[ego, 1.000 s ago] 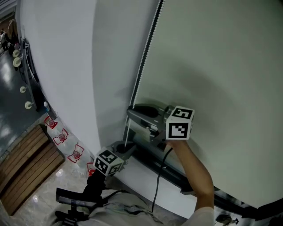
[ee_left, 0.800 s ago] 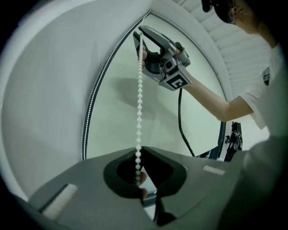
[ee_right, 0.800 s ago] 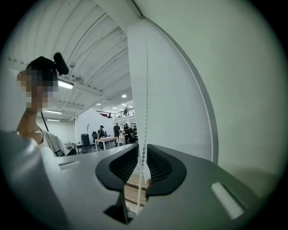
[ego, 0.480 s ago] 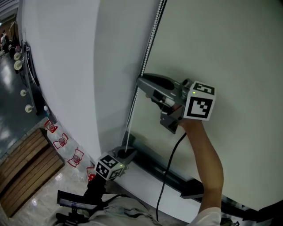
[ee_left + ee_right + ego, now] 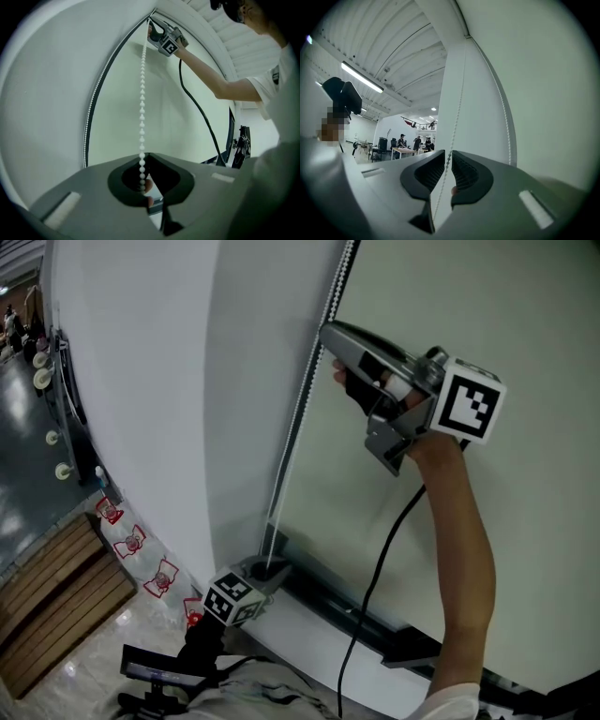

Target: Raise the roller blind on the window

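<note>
blind chain (image 5: 142, 93) clamped in left fingers (image 5: 84, 192), right fingers (image 5: 471, 177) closing round it, gap only in right gripper view

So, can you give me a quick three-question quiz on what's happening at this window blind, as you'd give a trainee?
1. True or false: the left gripper is shut on the bead chain.
2. Which gripper is higher up the chain? A) the left gripper B) the right gripper
3. Fill in: the chain runs ___ the right gripper's jaws.

Key
1. True: its jaws are together on the chain.
2. B: it is far up the chain, and the left gripper is near the bottom.
3. Between: those jaws have just been closing, but a gap shows and they do not yet pinch the chain.
</note>
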`<state>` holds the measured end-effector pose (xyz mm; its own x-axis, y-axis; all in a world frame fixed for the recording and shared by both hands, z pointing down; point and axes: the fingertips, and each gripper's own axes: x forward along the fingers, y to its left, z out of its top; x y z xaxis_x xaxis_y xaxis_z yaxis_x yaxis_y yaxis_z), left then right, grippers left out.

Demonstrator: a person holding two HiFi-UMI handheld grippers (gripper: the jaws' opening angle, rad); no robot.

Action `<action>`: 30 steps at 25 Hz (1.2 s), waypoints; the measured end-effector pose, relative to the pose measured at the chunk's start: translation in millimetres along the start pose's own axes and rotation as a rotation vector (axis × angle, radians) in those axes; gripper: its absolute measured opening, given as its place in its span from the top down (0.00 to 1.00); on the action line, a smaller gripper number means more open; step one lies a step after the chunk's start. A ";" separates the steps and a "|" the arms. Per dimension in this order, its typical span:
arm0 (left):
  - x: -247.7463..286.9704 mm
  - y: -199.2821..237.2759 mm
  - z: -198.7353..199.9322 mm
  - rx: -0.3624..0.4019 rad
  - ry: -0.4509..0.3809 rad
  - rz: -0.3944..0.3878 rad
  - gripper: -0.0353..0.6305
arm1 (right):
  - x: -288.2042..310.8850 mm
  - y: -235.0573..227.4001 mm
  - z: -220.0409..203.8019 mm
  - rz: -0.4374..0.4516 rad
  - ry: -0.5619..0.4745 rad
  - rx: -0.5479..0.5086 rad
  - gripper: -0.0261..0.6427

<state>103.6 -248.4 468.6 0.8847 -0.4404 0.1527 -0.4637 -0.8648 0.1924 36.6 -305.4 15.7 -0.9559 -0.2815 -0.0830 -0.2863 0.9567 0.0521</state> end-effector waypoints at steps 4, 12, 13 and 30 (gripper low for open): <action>0.3 -0.6 -12.6 0.008 0.001 -0.001 0.95 | 1.3 3.7 3.9 -0.001 -0.010 -0.027 0.89; -0.3 -2.0 -26.3 0.011 0.003 -0.001 0.95 | 2.5 7.1 6.8 0.001 -0.024 -0.027 0.94; -0.7 -1.7 -26.4 0.009 0.002 0.000 0.95 | 2.6 7.0 6.5 0.002 -0.022 -0.025 0.95; -0.4 0.8 -16.4 -0.012 0.000 -0.001 0.95 | -1.3 15.4 4.4 0.054 -0.011 0.073 0.96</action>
<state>102.1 -244.9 484.6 0.8853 -0.4395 0.1522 -0.4632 -0.8624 0.2041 33.7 -290.0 12.2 -0.9690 -0.2289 -0.0934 -0.2285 0.9734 -0.0154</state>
